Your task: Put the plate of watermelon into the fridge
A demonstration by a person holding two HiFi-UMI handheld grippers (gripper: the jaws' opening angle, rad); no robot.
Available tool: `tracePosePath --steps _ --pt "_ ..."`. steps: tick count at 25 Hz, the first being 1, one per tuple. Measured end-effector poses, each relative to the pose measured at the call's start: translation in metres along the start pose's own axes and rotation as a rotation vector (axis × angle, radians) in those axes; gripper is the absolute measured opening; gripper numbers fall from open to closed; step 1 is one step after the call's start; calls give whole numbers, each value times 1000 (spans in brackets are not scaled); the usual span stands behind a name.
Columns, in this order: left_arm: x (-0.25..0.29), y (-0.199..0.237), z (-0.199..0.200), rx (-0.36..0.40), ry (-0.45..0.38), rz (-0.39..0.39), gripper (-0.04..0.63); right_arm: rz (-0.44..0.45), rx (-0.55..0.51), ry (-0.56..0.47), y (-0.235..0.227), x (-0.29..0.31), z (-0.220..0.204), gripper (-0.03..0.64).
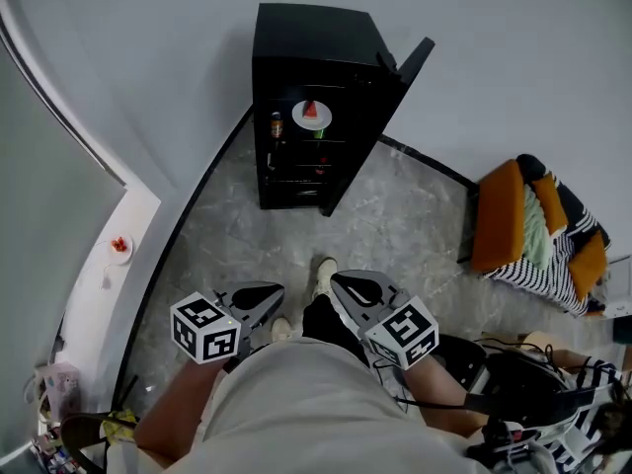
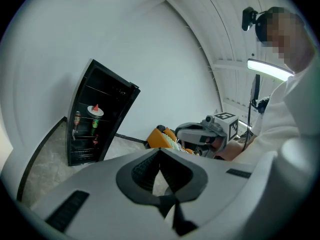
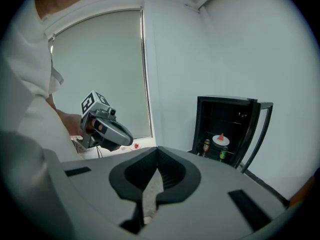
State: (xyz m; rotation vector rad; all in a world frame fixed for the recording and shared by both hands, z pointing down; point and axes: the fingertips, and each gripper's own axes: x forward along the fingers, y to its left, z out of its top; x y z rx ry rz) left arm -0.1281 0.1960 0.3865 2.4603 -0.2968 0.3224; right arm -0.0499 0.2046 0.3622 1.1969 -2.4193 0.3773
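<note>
The small black fridge stands against the wall with its door swung open to the right. A white plate with a watermelon slice sits on its upper shelf, above bottles. The same plate shows in the left gripper view and, as the plate of watermelon, in the right gripper view. My left gripper and right gripper are held low by my legs, well back from the fridge. Both are shut with nothing in them.
A white ledge runs along the left wall and carries a small dish with red pieces. An orange and striped seat stands at the right. Cables and bags lie on the floor at lower right. Marbled floor lies between me and the fridge.
</note>
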Motion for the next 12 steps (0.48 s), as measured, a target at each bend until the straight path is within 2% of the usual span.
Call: tracePosePath --steps 12 --pt "26 14 10 31 30 0 12 -25 4 3 -26 -1 -2 15"
